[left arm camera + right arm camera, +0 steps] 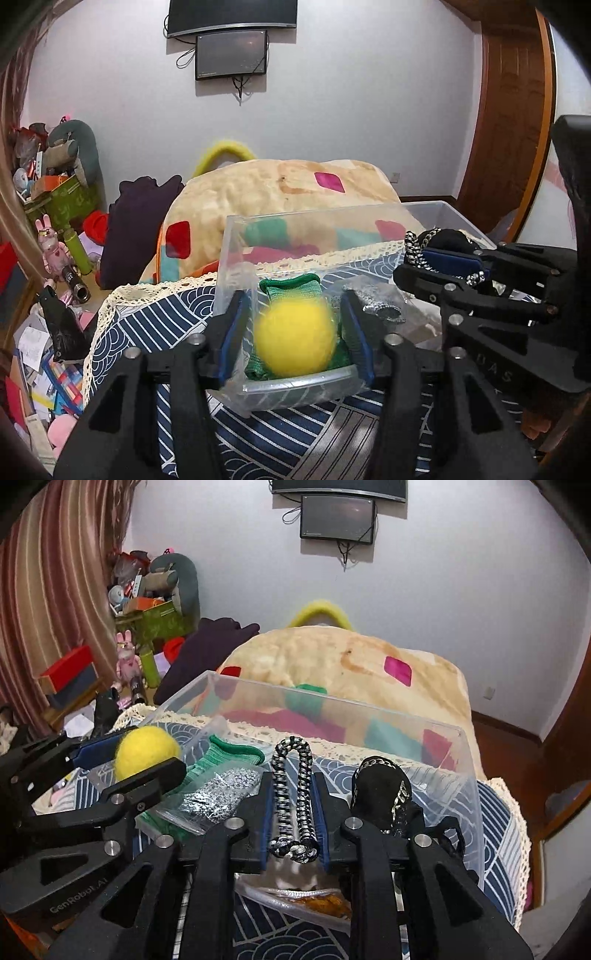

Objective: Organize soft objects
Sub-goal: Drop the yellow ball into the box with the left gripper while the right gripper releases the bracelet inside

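Left gripper (295, 332) is spread wide in my view, the yellow ball (295, 341) blurred between the pads, contact unclear, above the clear bin (436, 210). Right gripper (293, 812) is narrow, clamped on a black-and-white braided cord (291, 794) over the same bin. Green mesh (291, 288) and a silver bag (221, 794) lie inside.
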`<state>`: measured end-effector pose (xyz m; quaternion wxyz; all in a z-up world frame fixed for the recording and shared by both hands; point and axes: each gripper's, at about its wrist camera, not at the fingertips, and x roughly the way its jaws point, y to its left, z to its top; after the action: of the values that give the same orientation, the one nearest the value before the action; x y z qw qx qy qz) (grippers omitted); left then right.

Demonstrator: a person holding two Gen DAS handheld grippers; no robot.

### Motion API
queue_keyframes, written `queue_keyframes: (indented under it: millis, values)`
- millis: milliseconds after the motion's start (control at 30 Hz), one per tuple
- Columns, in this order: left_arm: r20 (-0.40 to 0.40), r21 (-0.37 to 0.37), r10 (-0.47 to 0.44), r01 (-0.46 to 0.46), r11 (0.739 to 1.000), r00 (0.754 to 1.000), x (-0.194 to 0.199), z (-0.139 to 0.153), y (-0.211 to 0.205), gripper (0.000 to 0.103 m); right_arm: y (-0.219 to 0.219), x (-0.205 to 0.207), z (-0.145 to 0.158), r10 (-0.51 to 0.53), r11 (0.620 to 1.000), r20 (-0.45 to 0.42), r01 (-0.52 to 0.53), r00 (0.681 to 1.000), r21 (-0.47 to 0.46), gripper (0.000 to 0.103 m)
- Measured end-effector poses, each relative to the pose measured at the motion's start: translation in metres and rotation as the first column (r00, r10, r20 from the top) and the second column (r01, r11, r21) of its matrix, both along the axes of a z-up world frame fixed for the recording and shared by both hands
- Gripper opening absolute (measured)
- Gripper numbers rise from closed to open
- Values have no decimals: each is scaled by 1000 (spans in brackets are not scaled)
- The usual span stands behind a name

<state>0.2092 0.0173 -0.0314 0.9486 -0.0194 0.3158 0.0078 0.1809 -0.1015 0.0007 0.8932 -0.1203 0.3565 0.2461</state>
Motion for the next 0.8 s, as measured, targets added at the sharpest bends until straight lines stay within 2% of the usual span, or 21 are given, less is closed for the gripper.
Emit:
queue_keyframes:
  millis: [100,300,367,500,667,800]
  values:
    - [-7,-14,3,-3,1000,1000,-1,-1,2,63,0,-4,1,-1,1000,17,1,1000,-13,26]
    - [-25,-74,-15,13,997,1000,-3,2,10,65,-8,-1,5,-7,1000,8,6,1000,25,43]
    - [-14,-65,-15,14,998,1000,-7,5,9,67,-11,-4,7,-7,999,9,7,1000,40,47]
    - [13,-25,-24,24,999,1000,-17,14,6,72,-14,-10,14,-8,998,29,7,1000,55,48]
    - [34,-14,-26,27,1000,999,-29,26,6,74,-18,-19,26,-14,997,66,9,998,70,57]
    - [61,1,-29,29,1000,998,-44,37,5,78,-22,-27,36,-18,997,96,10,995,82,59]
